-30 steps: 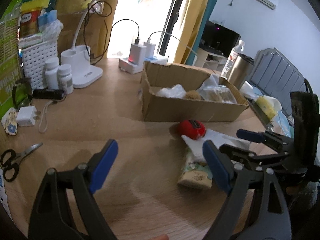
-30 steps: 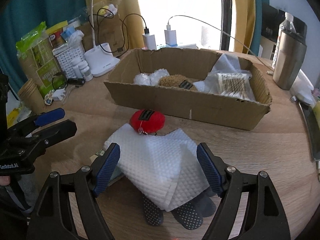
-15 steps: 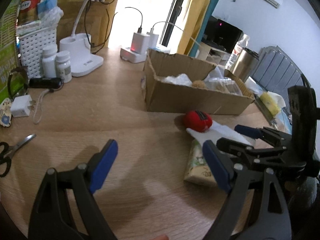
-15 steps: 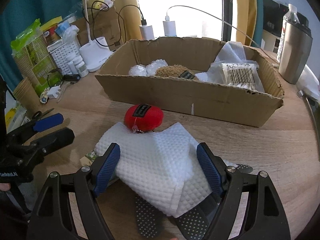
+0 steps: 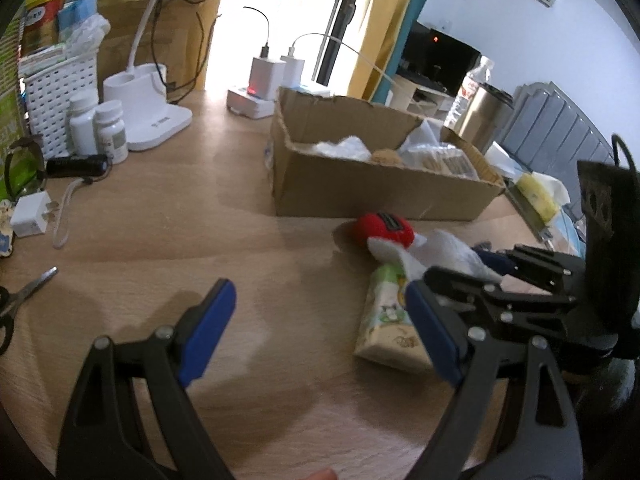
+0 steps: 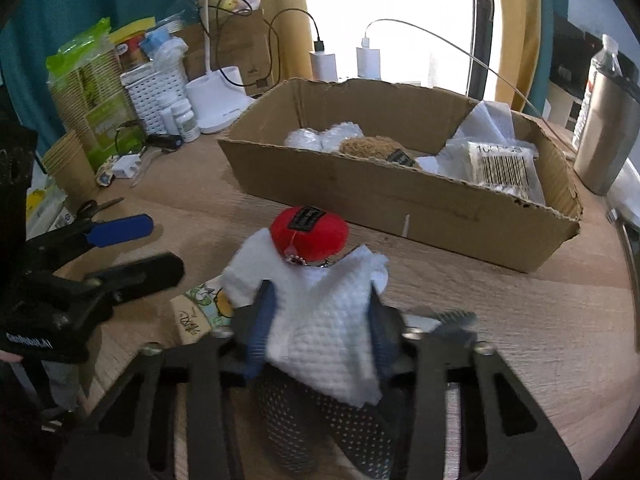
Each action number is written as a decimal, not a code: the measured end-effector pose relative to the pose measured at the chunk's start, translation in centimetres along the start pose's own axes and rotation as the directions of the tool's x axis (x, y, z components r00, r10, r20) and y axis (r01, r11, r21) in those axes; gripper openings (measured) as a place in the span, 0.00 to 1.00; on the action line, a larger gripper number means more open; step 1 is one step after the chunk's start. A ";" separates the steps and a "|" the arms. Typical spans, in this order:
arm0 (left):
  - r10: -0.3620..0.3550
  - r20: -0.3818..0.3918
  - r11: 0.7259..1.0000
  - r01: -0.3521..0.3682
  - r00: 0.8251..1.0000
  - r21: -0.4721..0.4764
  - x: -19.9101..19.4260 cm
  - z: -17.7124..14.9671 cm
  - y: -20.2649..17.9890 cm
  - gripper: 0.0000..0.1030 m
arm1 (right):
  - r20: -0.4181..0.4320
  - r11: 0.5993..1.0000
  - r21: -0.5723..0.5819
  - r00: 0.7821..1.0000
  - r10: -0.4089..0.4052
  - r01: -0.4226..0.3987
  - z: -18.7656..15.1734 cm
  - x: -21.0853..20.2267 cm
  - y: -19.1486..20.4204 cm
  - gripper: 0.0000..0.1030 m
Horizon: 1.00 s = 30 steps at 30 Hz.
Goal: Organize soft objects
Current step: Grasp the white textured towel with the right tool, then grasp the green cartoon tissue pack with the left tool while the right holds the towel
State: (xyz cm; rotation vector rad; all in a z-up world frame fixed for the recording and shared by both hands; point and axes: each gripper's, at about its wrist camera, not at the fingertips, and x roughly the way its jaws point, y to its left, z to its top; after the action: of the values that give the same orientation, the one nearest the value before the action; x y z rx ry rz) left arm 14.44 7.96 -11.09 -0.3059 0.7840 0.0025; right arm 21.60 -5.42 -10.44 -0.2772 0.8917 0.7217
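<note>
Landmark: cardboard box [image 6: 404, 204], open-topped, on the wooden table [image 5: 168, 216].

1. White textured cloth [image 6: 320, 320]: lay bunched on the table in front of the box, pinched from both sides by the right gripper [image 6: 320, 322], whose blue pads [image 6: 260, 320] had drawn in narrow on it.
2. Red plush [image 6: 308, 232]: between the cloth and the box's front wall, touching the cloth's far edge, apart from the box.
3. Dotted grey fabric [image 6: 320, 436]: under the cloth, on the side away from the box.
4. Printed tissue pack [image 5: 388, 320]: flat on the table, partly under the cloth's left side.
5. Left gripper [image 5: 320, 324]: jaws spread wide, holding nothing, over bare table left of the cloth and well in front of the box.
6. Inside the box: white bundles [image 6: 320, 140], a brown plush [image 6: 376, 148], a barcoded bag [image 6: 500, 168].
</note>
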 end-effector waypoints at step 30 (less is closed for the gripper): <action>0.033 -0.121 0.990 -0.017 0.992 0.138 3.2 -0.6 -5.4 0.80 | 0.142 0.995 0.103 0.990 -0.025 0.010 -1.3 -5.0 -5.2 0.11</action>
State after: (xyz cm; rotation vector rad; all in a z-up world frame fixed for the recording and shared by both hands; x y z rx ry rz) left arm 16.91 2.28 -12.31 -0.1674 0.9060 -0.0466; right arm 22.25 -12.21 -7.69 -0.1402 0.7857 0.6688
